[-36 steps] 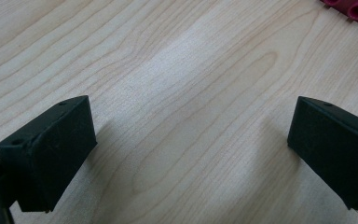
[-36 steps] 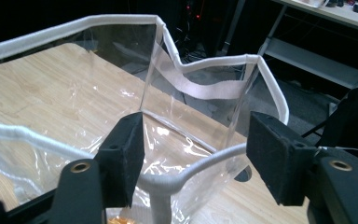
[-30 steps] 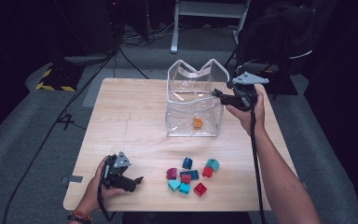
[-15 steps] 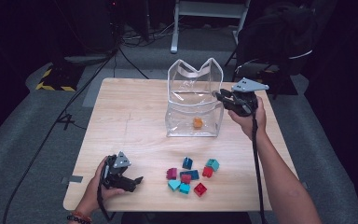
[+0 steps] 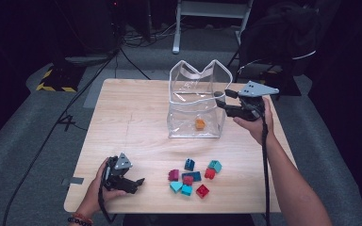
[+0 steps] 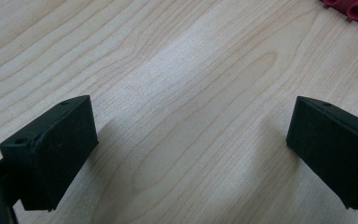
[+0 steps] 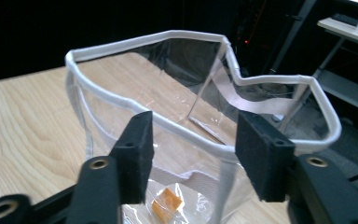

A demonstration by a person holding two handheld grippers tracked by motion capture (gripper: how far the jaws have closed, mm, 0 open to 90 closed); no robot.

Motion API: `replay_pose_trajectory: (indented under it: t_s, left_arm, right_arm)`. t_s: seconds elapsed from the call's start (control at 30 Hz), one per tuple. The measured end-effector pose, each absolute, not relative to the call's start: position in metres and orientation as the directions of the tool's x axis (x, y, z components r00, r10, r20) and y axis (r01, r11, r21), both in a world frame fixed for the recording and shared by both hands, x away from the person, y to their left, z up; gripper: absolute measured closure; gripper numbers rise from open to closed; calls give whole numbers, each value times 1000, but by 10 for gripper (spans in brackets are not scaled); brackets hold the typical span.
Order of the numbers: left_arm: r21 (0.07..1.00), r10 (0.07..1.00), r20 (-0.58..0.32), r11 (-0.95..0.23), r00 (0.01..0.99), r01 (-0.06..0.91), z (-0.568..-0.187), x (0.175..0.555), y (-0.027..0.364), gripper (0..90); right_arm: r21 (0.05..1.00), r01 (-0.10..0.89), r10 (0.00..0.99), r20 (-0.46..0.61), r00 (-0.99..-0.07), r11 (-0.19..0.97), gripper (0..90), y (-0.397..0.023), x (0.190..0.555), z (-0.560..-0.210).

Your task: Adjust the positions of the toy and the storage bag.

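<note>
My right claw (image 5: 222, 100) hangs with jaws apart at the clear bag's (image 5: 194, 101) rim, orange block (image 5: 200, 124) inside. Left claw (image 5: 139, 181) spread, resting on counter (image 5: 132, 117) near the block pile (image 5: 192, 176). Risk: probably snagging the floppy rim, tipping the bag.

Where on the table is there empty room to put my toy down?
The biggest bare patch is the wooden table left of the clear bag, above the left gripper. A smaller strip lies between the bag and the blocks. It is crowded at the blocks and by the right gripper.
</note>
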State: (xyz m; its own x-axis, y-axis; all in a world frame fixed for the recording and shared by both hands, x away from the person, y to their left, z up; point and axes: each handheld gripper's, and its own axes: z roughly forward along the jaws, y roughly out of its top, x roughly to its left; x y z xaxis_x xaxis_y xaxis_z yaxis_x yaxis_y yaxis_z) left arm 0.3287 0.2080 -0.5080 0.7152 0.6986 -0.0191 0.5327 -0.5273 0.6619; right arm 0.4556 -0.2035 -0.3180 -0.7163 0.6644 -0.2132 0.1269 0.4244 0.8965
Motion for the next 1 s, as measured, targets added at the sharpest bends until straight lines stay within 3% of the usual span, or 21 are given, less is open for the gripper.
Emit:
replay_pose_trajectory:
  t_s: [0.13, 0.3, 0.4, 0.43, 0.5, 0.53, 0.6, 0.83, 1.0]
  left_arm:
    - [662, 698, -19, -527, 715, 533, -508, 329, 208, 20]
    - [662, 699, -20, -527, 715, 533, -508, 329, 208, 20]
    - [662, 699, -19, -527, 715, 533, -508, 329, 208, 20]
    - [662, 698, -18, -529, 716, 532, -508, 329, 208, 20]
    - [662, 698, -17, -530, 716, 531, -508, 329, 208, 20]
    - [662, 698, -19, -528, 716, 532, -508, 329, 208, 20]
    - [662, 698, -19, -528, 715, 533, -508, 329, 208, 20]
    - [662, 698, -19, -528, 716, 532, -508, 329, 208, 20]
    - [662, 699, -21, -526, 714, 534, -508, 329, 208, 20]
  right_arm:
    - [865, 135, 642, -245, -727, 483, 414, -192, 460, -324]
    - [808, 148, 623, -309, -718, 570, 711, -185, 473, -336]
    - [799, 144, 610, -315, -727, 584, 848, -185, 473, -337]
    - [797, 143, 607, -315, -730, 586, 857, -186, 473, -337]
    - [804, 146, 608, -302, -734, 576, 811, -188, 473, -337]
    - [821, 140, 618, -291, -730, 553, 720, -190, 472, -336]
    - [840, 132, 634, -284, -720, 526, 685, -192, 471, -332]
    - [856, 115, 629, -272, -728, 504, 441, -194, 480, -321]
    - [840, 143, 631, -269, -727, 523, 369, -194, 497, -328]
